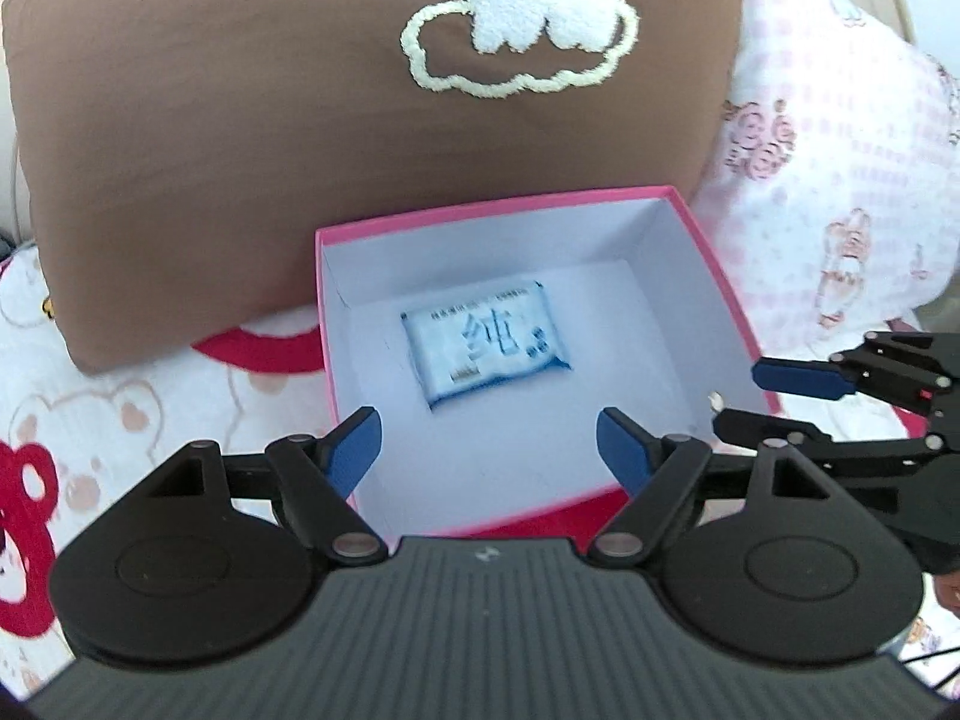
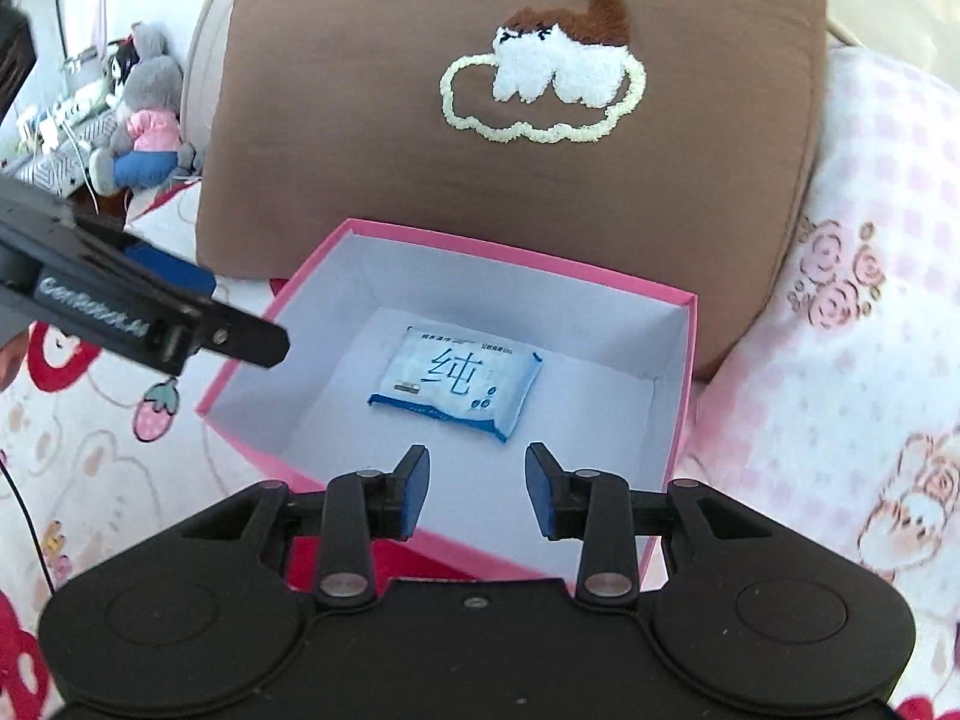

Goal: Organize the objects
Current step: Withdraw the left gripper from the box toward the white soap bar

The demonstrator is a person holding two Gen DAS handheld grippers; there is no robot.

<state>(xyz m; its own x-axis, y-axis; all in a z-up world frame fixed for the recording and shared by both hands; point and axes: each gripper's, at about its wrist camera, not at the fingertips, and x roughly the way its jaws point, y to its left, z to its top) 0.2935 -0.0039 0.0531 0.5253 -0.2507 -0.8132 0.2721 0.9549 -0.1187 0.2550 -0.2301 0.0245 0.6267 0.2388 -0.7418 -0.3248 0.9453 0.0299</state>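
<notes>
An open pink box with a white inside sits on the bed; it also shows in the right wrist view. A blue and white wet-wipe pack lies flat on its floor, also seen in the right wrist view. My left gripper is open and empty above the box's near edge. My right gripper is open and empty over the box's near side. The right gripper's fingers show at the box's right edge in the left wrist view. The left gripper's fingers show at the box's left edge.
A brown pillow with a white embroidered animal stands right behind the box. A pink patterned pillow lies to the right. The bed sheet has red bear prints. A grey plush toy sits far left beside a desk.
</notes>
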